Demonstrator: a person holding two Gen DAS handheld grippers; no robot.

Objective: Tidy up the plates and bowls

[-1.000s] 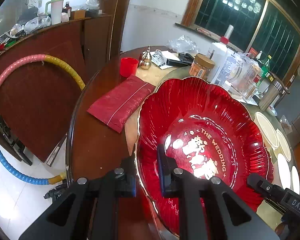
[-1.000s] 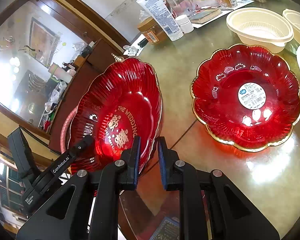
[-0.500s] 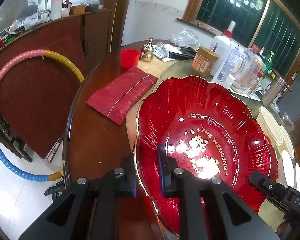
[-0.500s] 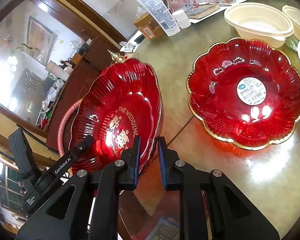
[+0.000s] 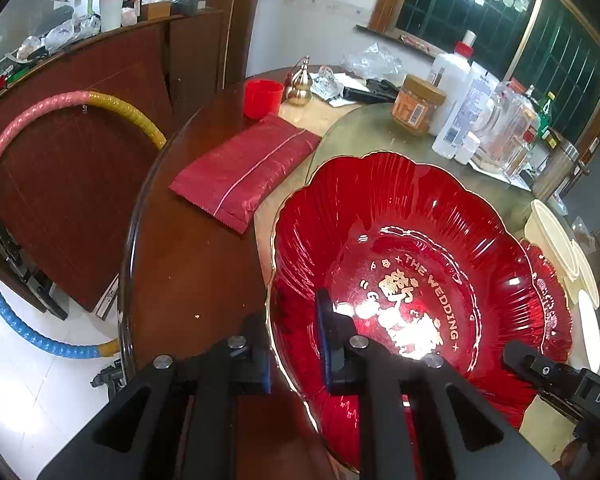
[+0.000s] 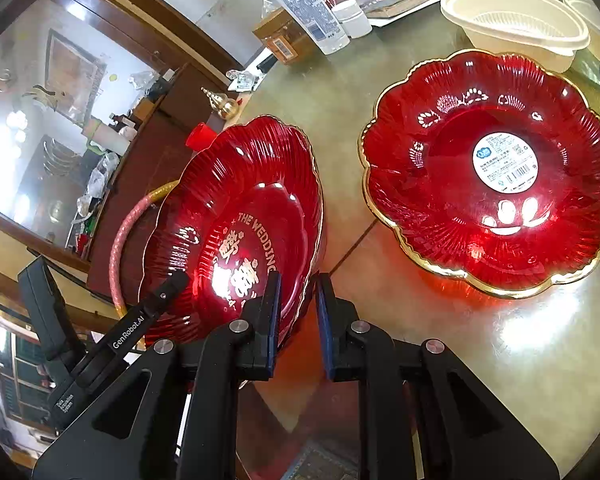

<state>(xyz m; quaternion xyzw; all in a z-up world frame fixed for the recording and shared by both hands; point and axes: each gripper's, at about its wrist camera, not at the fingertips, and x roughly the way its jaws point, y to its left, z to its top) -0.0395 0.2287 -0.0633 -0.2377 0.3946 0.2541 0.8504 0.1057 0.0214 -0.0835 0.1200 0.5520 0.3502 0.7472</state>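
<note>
A: Since a second earlier the red scalloped glass plate lettered "THE WEDDING" had been carried toward the second plate, which sat nearer and larger ahead of the right gripper; more of the red fabric pouch showed beyond the left gripper's fingers.

B: How were the tools set?

A: The left gripper pinched the lettered plate's gold rim, one finger inside the dish, the other beneath its underside. The right gripper pinched the same plate's opposite rim, its left finger lying inside the dish and its right finger outside it. The plate was held tilted above the table, not resting on it.

B: And the other dishes?

A: The red scalloped plate with a round white sticker lay flat on the greenish glass tabletop, ahead and to the right of the right gripper, apart from the held plate. Past it stood a cream plastic bowl, just beside its far rim.

B: Anything else near the left tool?

A: Ahead and left lay the pouch on the dark wooden table edge, with a small red cup and a gold gourd-shaped ornament farther on. A pink, yellow and blue hoop leaned far to the left.
</note>
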